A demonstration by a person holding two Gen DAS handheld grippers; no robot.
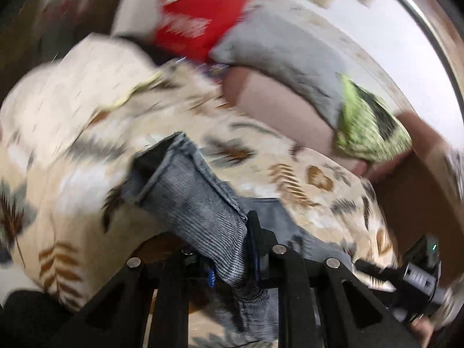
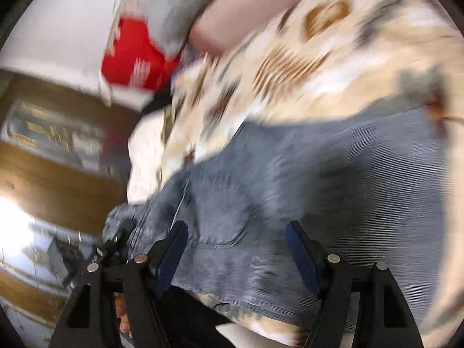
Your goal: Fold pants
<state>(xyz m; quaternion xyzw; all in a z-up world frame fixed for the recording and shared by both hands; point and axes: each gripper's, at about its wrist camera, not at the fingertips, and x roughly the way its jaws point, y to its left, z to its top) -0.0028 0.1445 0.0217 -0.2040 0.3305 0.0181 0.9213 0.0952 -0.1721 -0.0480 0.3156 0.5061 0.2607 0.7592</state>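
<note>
Grey-blue denim pants [image 1: 191, 200] lie on a bed with a cream leaf-print cover [image 1: 87, 121]. My left gripper [image 1: 232, 249] is shut on a pant leg, which runs up and away from the jaws toward its hem. In the right wrist view the pants [image 2: 290, 179] spread wide over the cover [image 2: 333, 58], with a back pocket just ahead. My right gripper [image 2: 236, 232] is open, its fingers apart just above the denim. The other gripper shows at the lower right of the left view [image 1: 417, 275] and lower left of the right view [image 2: 116, 240]. Both views are motion-blurred.
A grey pillow [image 1: 284, 52], a red cushion [image 1: 200, 20] and a green knitted item [image 1: 368, 124] lie at the head of the bed by a white wall. Wooden furniture and floor [image 2: 58, 174] are beyond the bed's edge.
</note>
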